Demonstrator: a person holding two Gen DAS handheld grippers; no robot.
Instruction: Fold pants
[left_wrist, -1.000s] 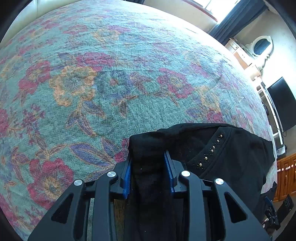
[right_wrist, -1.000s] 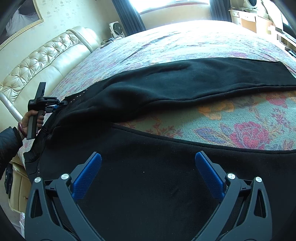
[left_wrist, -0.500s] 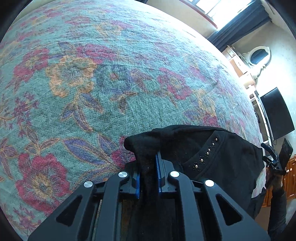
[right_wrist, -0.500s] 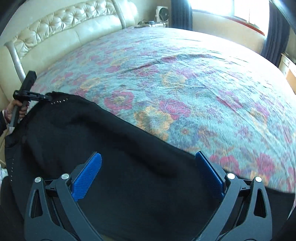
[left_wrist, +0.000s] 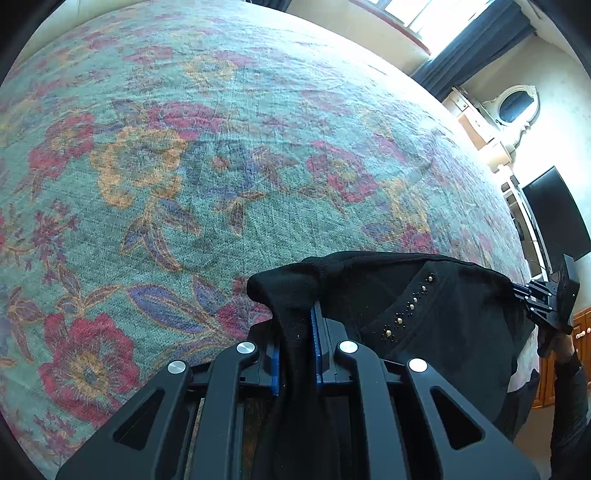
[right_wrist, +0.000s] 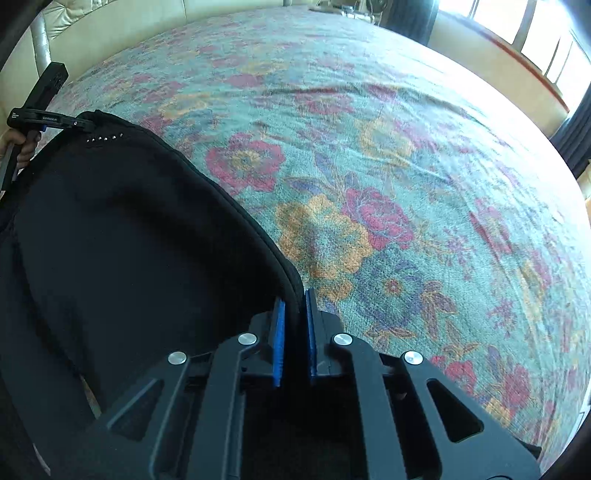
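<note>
Gripping black pants, both grippers' jaws clamp over floral bedspread.

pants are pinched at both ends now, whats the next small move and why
Probably lift both grippers together and carry the held edge across the bed to start the fold. The left gripper is shut on the pants near the studs, the right gripper is shut on their edge, and the cloth between them lies slack.
</note>
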